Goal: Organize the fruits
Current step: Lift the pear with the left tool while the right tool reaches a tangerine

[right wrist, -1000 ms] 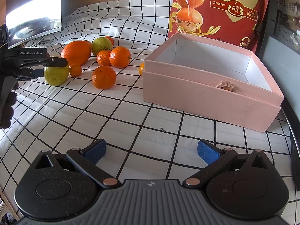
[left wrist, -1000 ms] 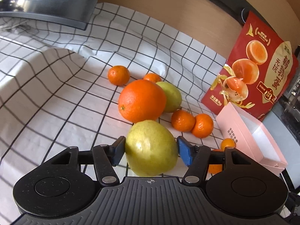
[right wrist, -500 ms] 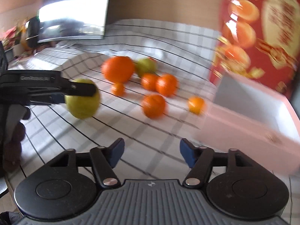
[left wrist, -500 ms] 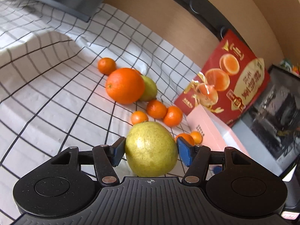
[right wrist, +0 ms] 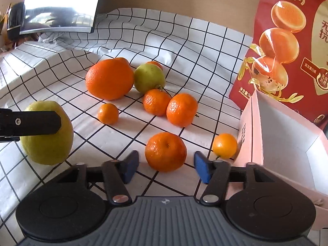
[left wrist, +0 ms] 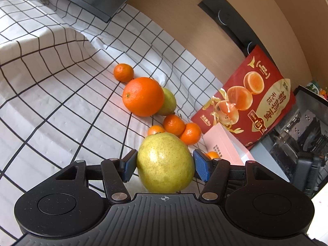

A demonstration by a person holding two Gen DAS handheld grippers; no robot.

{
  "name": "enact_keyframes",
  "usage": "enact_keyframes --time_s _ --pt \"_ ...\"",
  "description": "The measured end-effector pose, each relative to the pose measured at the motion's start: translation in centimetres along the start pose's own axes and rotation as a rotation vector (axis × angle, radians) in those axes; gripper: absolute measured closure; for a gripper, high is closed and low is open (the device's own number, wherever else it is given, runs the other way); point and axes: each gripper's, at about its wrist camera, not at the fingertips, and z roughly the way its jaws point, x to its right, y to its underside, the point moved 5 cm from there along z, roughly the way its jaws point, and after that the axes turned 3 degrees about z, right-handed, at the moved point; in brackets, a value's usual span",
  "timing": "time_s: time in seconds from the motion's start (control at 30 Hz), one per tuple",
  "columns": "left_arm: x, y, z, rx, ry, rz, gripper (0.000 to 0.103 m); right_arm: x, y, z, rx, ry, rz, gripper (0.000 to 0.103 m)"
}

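My left gripper [left wrist: 165,166] is shut on a large yellow-green pear [left wrist: 165,162], held just above the checked cloth; the same pear [right wrist: 48,141] shows at the left of the right wrist view behind a black finger [right wrist: 37,123]. The jaws of my right gripper [right wrist: 166,167] are closing around a mandarin [right wrist: 165,151] that sits on the cloth. A gap remains on each side of the mandarin. A pink open box [right wrist: 287,135] stands to the right.
A big orange [right wrist: 109,79], a second green pear [right wrist: 148,78], two mandarins [right wrist: 156,102] [right wrist: 182,109] and a small one [right wrist: 108,113] lie behind. A tiny orange [right wrist: 224,146] rests against the box. A red bag [right wrist: 287,41] stands at the back right, a monitor [right wrist: 59,6] at the back left.
My right gripper swung left from in front of the pink box to the fruit, and its jaws narrowed around a mandarin. The left gripper rolled and shifted with the pear in it.
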Motion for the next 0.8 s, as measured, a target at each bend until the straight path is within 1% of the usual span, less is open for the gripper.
enact_keyframes --time_s 0.07,0.17,0.27,0.3,0.33,0.37,0.47,0.57,0.63,0.7,0.73,0.8 --pt "0.0 0.0 0.0 0.000 0.004 0.001 0.038 -0.1 0.0 -0.8 -0.009 -0.031 0.011 0.061" --pt "0.6 0.1 -0.1 0.006 0.029 0.029 0.042 0.4 0.6 -3.4 -0.027 -0.133 0.064 0.061" --pt "2.4 0.5 -0.6 0.023 0.056 0.130 0.051 1.9 2.0 -6.4 -0.036 -0.170 0.090 0.061" --pt "3.2 0.7 -0.7 0.028 0.068 0.175 0.061 2.7 2.7 -7.5 -0.036 -0.164 0.095 0.061" --pt "3.9 1.0 -0.8 0.029 0.081 0.210 0.066 3.5 3.3 -8.4 -0.036 -0.152 0.100 0.061" --pt "4.6 1.2 -0.7 0.033 0.074 0.230 0.068 4.4 4.0 -9.3 -0.036 -0.134 0.100 0.061" --pt "5.3 1.2 -0.1 0.034 0.024 0.238 0.068 7.0 6.0 -11.3 -0.033 -0.045 0.089 0.061" --pt "5.6 1.0 0.1 0.013 0.003 0.231 0.068 9.6 7.7 -11.9 -0.043 0.042 0.100 0.061" --pt "5.7 1.0 -0.2 0.003 -0.003 0.237 0.068 10.9 8.7 -11.7 -0.062 0.057 0.142 0.061" --pt "5.6 1.0 -0.4 -0.006 -0.005 0.243 0.068 11.7 9.4 -11.3 -0.071 0.049 0.169 0.061" --pt "5.6 0.9 -0.5 -0.011 -0.005 0.244 0.067 11.8 9.6 -11.0 -0.074 0.046 0.172 0.060" --pt "5.5 0.8 -0.7 -0.034 -0.001 0.246 0.065 11.4 9.5 -10.7 -0.050 0.063 0.148 0.061"
